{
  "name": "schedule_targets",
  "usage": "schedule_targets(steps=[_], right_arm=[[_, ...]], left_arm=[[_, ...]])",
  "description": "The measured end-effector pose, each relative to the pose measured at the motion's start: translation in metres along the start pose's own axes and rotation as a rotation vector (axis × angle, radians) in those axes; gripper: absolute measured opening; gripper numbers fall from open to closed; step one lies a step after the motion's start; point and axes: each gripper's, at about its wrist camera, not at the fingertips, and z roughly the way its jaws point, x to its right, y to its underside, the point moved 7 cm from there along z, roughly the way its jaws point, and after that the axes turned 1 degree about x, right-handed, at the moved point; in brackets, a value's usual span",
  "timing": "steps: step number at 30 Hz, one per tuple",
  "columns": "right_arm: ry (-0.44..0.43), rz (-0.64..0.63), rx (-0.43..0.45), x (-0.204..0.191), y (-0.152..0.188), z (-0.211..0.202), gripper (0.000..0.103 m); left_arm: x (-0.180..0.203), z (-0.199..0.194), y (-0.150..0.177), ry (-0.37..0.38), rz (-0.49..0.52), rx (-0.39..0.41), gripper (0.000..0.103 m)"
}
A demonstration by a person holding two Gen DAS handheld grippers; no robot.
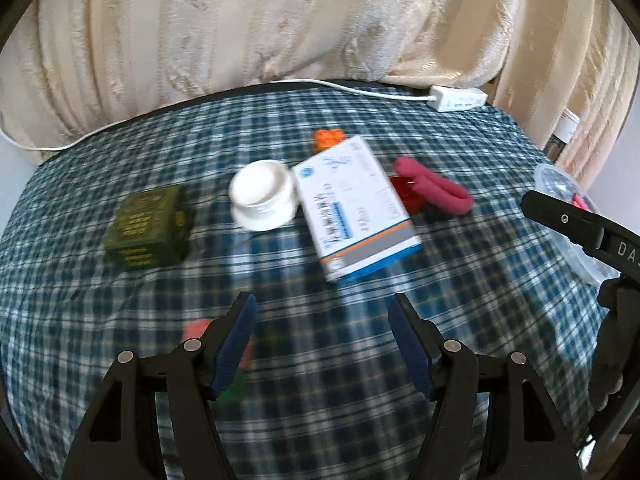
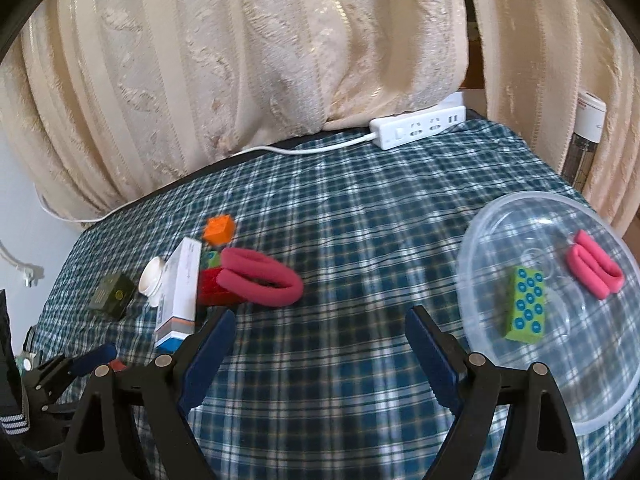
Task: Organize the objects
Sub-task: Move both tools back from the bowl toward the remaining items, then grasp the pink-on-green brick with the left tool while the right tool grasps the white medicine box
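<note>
- The left gripper (image 1: 322, 312) hovers over the near part of the plaid cloth (image 1: 360, 360) with its jaws apart and nothing between them; the right gripper (image 2: 320, 328) likewise stands wide and empty.
- Loose things lie in a cluster at mid-table: one white carton (image 1: 354, 208), one white jar (image 1: 262, 194) touching its left side, one dark green box (image 1: 148, 226) well to the left, one orange block (image 1: 328, 138) at the carton's far end, one red block (image 1: 406, 196) and one pink foam loop (image 1: 430, 190) to its right.
- A small green block (image 2: 211, 258) peeks out between the orange block and the loop; I count one, though it is half hidden.
- Blurred reddish and green bits show behind the left gripper's left finger; I cannot tell what they are.
- The clear bowl (image 2: 480, 240) at the right already holds two things: one green dotted block (image 2: 526, 308) and one smaller pink loop (image 2: 596, 270).
- Judged handling: the foam loop looks soft and light, so a pinch across one limb should squash but hold.
- The carton seems light and crushable; take it across its narrow width.
- The jar looks hard and smooth, perhaps slippery; grip its body, not the rim.
- The blocks seem rigid; flat sides suit the pads.
</note>
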Motion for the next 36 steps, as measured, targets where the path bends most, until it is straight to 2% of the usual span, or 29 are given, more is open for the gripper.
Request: schedule_targets(steps=[9, 25, 27, 31, 36], right_arm=[[-0.032, -0.055, -0.033, -0.032, 0.009, 0.013, 0.09], [-0.071, -0.099, -0.074, -0.062, 0.016, 0.026, 0.09], [-0.08, -0.096, -0.084, -0.065, 0.017, 0.029, 0.09], [-0.085, -0.096, -0.094, -0.069, 0.019, 0.032, 0.09], [-0.118, -0.088, -0.106, -0.074, 0.019, 0.036, 0.09]], left_arm=[[-0.036, -0.008, 0.014, -0.039, -0.053, -0.004, 0.07], [-0.062, -0.002, 0.034, -0.067, -0.077, -0.031, 0.069], [-0.064, -0.002, 0.035, -0.073, -0.079, -0.03, 0.067], [-0.067, 0.004, 0.038, -0.065, -0.089, -0.041, 0.051], [-0.068, 0.008, 0.039, -0.058, -0.092, -0.04, 0.042]])
